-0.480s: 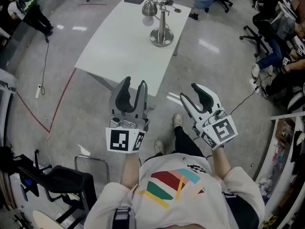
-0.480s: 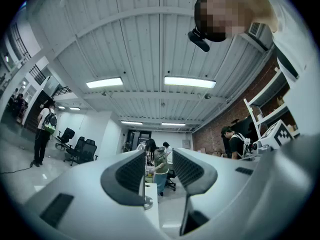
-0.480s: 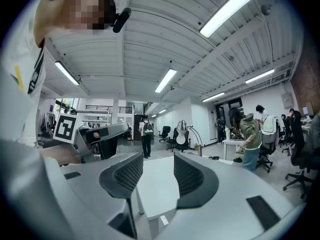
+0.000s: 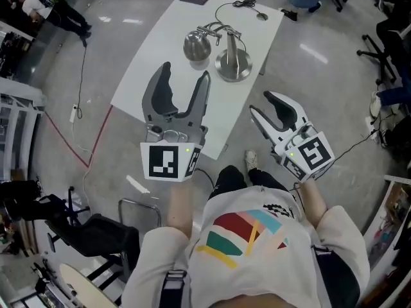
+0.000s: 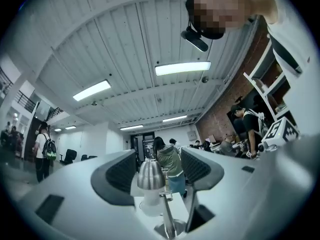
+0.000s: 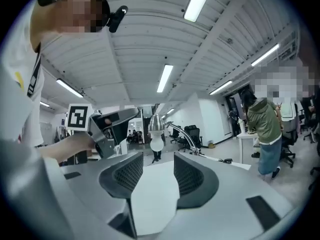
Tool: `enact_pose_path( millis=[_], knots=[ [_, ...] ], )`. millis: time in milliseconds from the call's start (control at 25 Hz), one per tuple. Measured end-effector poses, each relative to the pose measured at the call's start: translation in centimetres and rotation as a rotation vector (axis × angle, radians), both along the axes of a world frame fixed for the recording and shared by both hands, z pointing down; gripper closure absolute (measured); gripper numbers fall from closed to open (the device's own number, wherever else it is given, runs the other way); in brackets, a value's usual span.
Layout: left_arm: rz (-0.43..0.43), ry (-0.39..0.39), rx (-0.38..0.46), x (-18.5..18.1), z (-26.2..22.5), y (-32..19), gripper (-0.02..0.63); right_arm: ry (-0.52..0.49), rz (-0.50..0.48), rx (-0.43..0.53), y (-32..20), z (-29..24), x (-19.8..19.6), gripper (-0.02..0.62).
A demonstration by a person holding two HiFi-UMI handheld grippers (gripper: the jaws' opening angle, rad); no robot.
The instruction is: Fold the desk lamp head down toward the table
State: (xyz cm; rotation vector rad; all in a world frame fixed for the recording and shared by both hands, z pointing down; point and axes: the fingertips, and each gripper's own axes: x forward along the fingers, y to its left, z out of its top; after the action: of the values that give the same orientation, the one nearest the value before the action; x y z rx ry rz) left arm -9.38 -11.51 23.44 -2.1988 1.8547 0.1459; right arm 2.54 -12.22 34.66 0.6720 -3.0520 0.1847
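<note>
**Head view.** The left gripper (image 4: 186,76) is held out over the near edge of the white table (image 4: 186,18) with its jaws spread wide and nothing between them. The desk lamp (image 4: 221,50) stands ahead of it and slightly to its right. The lamp head (image 4: 197,45) sits almost in line with the open jaws, with the round base (image 4: 233,66) beside it. This alignment suggests an approach toward the head. The right gripper (image 4: 260,102) hangs off the table's near corner, jaws apart and empty. The lamp is ahead of it and to its left. It appears to be held in reserve, possibly to steady the base.

**Left gripper view.** The metal lamp head (image 5: 150,175) and its white bulb (image 5: 149,204) appear framed between the two open pads, but beyond them and not touching. The wide opening leaves clearance to pass around the dome.

**Right gripper view.** The jaws stand apart, with only bare table surface (image 6: 150,199) between them. The lamp head (image 6: 156,124) is well ahead, hanging from a curved arm (image 6: 187,134). The left gripper (image 6: 107,126) is ahead and to the left.

Judgement: the fold has not begun, because the head is not yet contacted
</note>
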Motion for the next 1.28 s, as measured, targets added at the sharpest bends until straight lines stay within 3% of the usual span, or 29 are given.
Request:
enact_pose_path(
  millis=[240, 480, 560, 680, 880, 1000, 1280],
  knots=[
    [0.023, -0.052, -0.1, -1.0, 0.4, -5.3, 0.296, 0.006, -0.022, 0.007, -4.7, -0.7, -2.5, 0.4],
    [0.057, -0.073, -0.061, -1.6, -1.3, -7.8, 0.302, -0.002, -0.042, 0.028, -7.5, -2.0, -5.4, 0.4],
    [0.101, -0.091, -0.078, -1.6, -1.4, -8.3, 0.428, -0.003, -0.047, 0.037, -8.2, -2.2, -6.4, 0.4],
    [0.168, -0.063, -0.098, -1.4, -0.8, -8.3, 0.502, 0.006, -0.051, 0.031, -8.4, -1.8, -7.6, 0.4],
    [0.209, -0.119, -0.147, -1.4, -0.3, -8.6, 0.501, 0.039, -0.049, 0.036, -8.9, -1.2, -8.4, 0.4],
    [0.264, -0.108, -0.177, -1.3, -0.4, -8.6, 0.502, 0.054, -0.032, 0.035, -9.4, -0.9, -8.1, 0.4],
    [0.293, -0.081, -0.249, -1.8, 1.0, -6.9, 0.502, 0.079, -0.023, 0.037, -8.9, -0.4, -8.5, 0.4]
  ],
)
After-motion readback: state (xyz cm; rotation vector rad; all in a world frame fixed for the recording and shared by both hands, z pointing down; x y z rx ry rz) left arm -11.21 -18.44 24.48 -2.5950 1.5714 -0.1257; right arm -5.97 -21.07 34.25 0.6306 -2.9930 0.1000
